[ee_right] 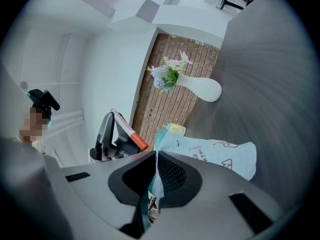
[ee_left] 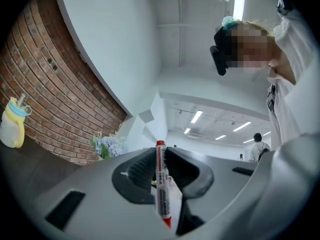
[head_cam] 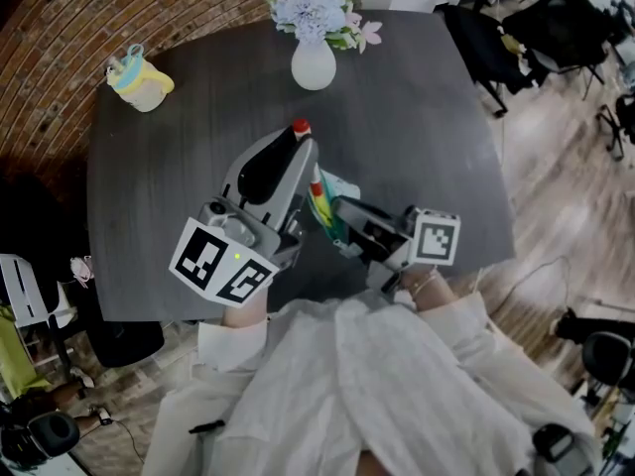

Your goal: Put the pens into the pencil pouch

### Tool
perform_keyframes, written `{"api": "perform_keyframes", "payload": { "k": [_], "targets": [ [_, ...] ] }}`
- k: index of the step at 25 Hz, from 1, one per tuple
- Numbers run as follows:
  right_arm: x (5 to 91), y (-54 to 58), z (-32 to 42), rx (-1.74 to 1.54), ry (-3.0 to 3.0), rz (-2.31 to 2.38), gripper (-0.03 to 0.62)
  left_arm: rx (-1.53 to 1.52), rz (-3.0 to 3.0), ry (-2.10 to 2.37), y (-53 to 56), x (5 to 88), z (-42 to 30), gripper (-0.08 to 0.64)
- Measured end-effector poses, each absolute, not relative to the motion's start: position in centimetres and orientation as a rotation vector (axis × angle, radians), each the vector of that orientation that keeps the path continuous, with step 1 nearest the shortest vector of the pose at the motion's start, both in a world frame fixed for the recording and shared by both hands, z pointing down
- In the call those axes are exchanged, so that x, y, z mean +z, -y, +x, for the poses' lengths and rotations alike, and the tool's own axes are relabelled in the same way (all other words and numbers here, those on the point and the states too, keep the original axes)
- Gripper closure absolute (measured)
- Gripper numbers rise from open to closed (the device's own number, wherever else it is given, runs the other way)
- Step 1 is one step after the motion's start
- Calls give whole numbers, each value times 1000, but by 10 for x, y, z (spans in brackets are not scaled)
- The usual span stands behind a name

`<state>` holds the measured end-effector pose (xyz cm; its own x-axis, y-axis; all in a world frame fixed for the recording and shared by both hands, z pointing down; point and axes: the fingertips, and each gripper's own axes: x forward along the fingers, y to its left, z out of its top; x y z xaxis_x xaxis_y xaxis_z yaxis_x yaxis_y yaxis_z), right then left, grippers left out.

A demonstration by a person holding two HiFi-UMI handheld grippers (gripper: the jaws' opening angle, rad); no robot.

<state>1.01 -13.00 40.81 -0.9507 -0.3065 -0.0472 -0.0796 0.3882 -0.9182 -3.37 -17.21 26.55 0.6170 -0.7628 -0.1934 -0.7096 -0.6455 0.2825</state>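
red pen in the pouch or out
Out: the left gripper grips the pen outside the pouch, whose edge the right gripper pinches.

Head view steeply down onto table [head_cam: 417, 97]. Gripper views close behind jaws: left upward, right level. Flowers [head_cam: 316, 13] shared.

The left gripper [head_cam: 301, 145] holds a red-capped pen [head_cam: 301, 127] that sticks out past its jaw tips over the dark table [head_cam: 427, 117]. The right gripper [head_cam: 335, 209] meets the edge of the light-blue pencil pouch [head_cam: 335, 182] just beside it. 1 white vase [head_cam: 314, 65] of flowers and 1 yellow cup [head_cam: 140, 79] stand at the far edge, well apart from the 2 grippers.
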Motion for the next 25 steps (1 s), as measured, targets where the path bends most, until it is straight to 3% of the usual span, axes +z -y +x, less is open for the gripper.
{"api": "perform_keyframes", "payload": {
  "k": [25],
  "targets": [
    [412, 139, 22, -1657, -2302, -393, 575, -235, 2787, 1125, 140, 323, -11, 492]
  ]
}}
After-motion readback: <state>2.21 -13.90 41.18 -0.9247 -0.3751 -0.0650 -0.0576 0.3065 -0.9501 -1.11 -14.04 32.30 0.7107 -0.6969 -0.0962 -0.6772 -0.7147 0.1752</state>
